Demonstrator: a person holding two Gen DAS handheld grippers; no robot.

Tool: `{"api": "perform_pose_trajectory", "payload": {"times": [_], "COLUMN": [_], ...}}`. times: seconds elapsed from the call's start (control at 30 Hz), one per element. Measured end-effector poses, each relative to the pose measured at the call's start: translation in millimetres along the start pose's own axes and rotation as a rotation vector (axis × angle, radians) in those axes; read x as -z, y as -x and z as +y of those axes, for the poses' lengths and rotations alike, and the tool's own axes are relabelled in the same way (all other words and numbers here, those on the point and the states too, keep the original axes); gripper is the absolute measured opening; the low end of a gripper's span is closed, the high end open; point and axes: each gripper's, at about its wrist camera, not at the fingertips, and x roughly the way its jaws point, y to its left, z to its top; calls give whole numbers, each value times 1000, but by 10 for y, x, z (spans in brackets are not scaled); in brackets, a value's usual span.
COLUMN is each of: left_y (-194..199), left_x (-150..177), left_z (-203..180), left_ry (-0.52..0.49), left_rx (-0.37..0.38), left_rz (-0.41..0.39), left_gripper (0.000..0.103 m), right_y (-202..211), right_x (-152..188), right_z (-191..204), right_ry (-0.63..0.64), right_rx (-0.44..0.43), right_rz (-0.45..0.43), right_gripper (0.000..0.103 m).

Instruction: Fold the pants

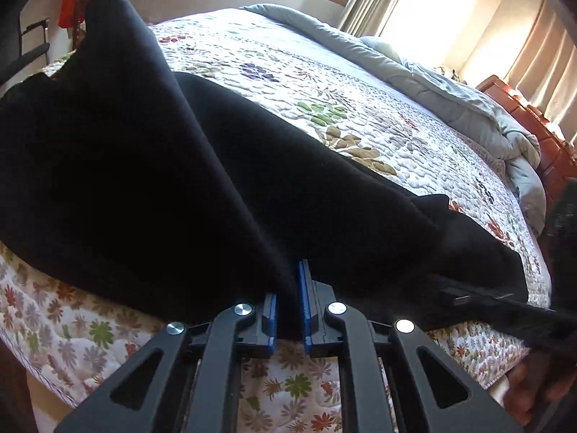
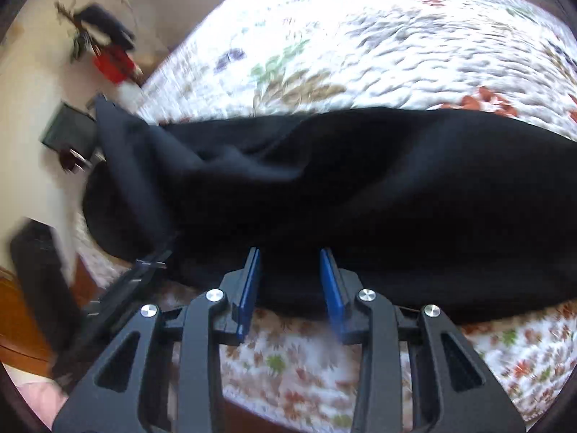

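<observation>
the black pants lie along the near edge of a bed under a floral quilt, one part draped over that edge. in the left wrist view, at about 9 o'clock, the cloth rises in a dark peak toward a red thing hanging on the wall at 11 o'clock. at 6 o'clock the left gripper has its jaws pressed almost together, pinching a fold of the pants between the blue pads. at 2 o'clock a grey duvet is bunched along the far side of the bed, by a wooden headboard and bright curtains; only this view shows these.

the right wrist view is blurred. at 8 o'clock it alone shows a wood floor and dark objects by the wall. the pants stretch from 9 to 3 o'clock. at 6 o'clock the right gripper has its jaws spread partway, the pants edge lying between the pads; i cannot tell whether they press on it.
</observation>
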Motion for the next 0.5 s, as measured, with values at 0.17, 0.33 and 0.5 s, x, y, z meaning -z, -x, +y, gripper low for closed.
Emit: {"api": "perform_pose_trajectory", "payload": {"times": [0.17,0.33,0.5], "left_y": [39,224,154], "left_x": [-171,-641,-1379], "left_z": [58,326,684], "left_ry": [14,88,139], "left_rx": [-6,-83,-191], "left_rz": [54,13,32], "left_gripper": [43,74,77], "right_y": [-149,-154,-114], "right_x": [89,162,195], "right_z": [137,32,17], "right_ry": [47,37,38], "right_rx": [105,78,79], "right_rz": [-25,-49,-55], "right_gripper": [36,36,36]}}
